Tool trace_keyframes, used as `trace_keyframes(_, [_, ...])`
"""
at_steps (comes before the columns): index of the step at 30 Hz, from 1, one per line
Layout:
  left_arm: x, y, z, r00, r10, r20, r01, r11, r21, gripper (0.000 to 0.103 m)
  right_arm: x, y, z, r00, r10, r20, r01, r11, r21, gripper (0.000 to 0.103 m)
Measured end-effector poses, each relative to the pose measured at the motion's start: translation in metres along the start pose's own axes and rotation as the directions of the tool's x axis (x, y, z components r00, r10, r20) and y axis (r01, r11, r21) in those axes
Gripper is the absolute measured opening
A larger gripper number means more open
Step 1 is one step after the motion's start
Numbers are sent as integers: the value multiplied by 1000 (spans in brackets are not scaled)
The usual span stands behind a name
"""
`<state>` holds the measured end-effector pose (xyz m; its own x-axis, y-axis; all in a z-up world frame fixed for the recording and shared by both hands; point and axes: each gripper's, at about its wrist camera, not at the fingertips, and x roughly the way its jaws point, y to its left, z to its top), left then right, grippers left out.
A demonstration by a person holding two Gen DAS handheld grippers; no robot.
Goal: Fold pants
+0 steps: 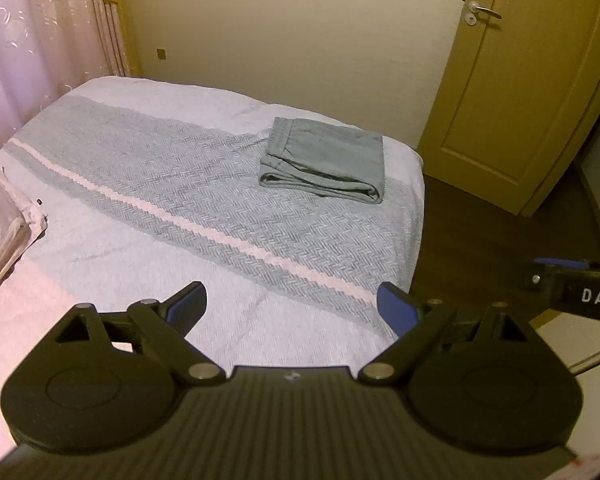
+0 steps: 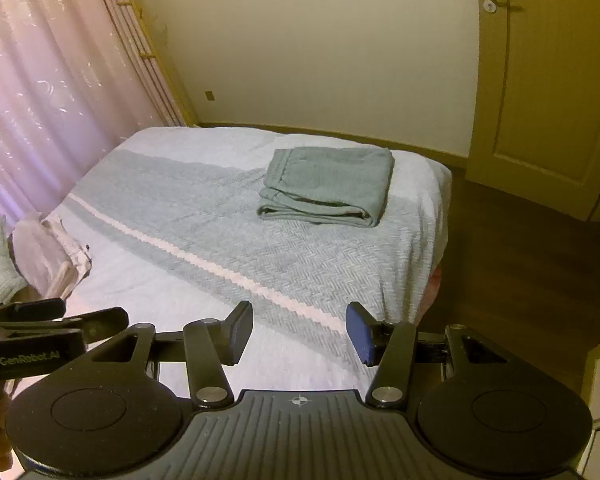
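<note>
Bedroom scene, bed [image 1: 100, 248] with grey-and-white herringbone blanket [image 2: 228, 240] under both grippers. Left gripper [image 1: 292, 308] has fingers spread wide, nothing between the pads, hovering over near part of the blanket. Right gripper [image 2: 298, 332] also spread, empty, above near blanket edge; its side pokes into the left view at far right. Pale stripe [image 1: 204, 224] runs diagonally ahead of the fingers. Pants [image 1: 324, 160], grey-green, lie folded in a compact stack well ahead of both sets of fingers, slightly right of centre, near far right corner of bed, waistband on top left. Pillow [image 2: 48, 256] off to left of fingers. Pink curtain [image 2: 52, 92] far left, door [image 1: 528, 80] far right beyond the bed.
</note>
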<state>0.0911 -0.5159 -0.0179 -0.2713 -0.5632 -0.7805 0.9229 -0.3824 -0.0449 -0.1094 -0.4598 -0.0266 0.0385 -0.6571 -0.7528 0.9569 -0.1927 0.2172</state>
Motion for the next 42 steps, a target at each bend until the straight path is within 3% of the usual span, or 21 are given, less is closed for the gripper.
trace_keyframes(15, [-23, -16, -13, 999, 26, 22, -26, 1000, -3, 90, -25, 6, -25, 1000, -9, -1, 9, 999, -53, 49])
trace_keyframes(42, [-18, -46, -7, 999, 42, 12, -43, 999, 25, 90, -23, -23, -21, 1000, 13, -3, -13, 999, -45, 49])
